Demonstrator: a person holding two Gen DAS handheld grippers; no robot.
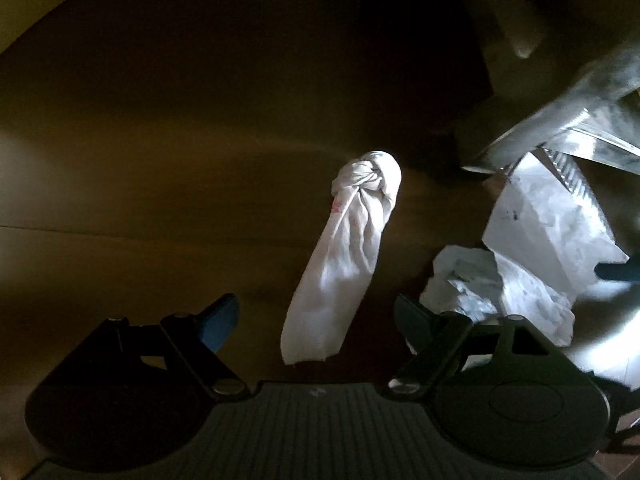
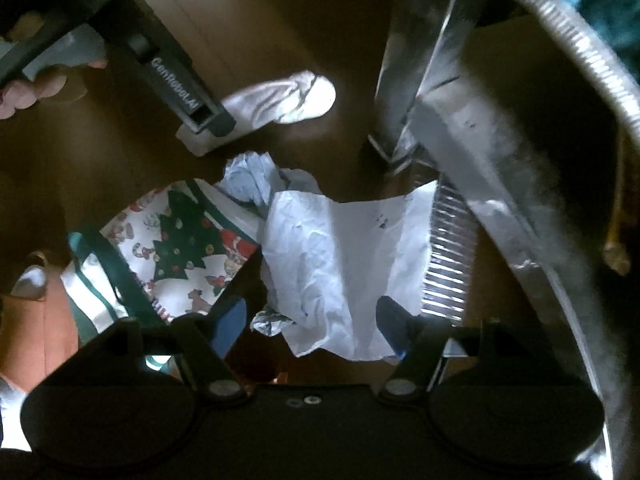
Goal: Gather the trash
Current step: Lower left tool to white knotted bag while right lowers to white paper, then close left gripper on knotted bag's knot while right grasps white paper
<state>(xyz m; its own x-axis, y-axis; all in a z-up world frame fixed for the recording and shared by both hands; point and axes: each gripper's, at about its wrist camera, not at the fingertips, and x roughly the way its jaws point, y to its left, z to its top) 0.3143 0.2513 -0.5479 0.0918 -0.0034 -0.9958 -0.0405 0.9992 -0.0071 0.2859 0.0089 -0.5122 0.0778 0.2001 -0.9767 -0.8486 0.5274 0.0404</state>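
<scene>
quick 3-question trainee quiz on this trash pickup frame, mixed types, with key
1. True or false: the left gripper is shut on the knotted white cloth.
2. The right gripper is open over: A) the crumpled white paper B) a glass bottle C) a metal spoon.
3. What print is on the wrapping paper left of the crumpled sheet?

Key: 1 false, open around it. 2 A. 3 Christmas tree.

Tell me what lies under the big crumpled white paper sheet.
The white paper sheet overlaps a crumpled bluish wad and one edge of the Christmas-print paper. Beneath that is the brown surface. Anything under its middle is covered.
</scene>
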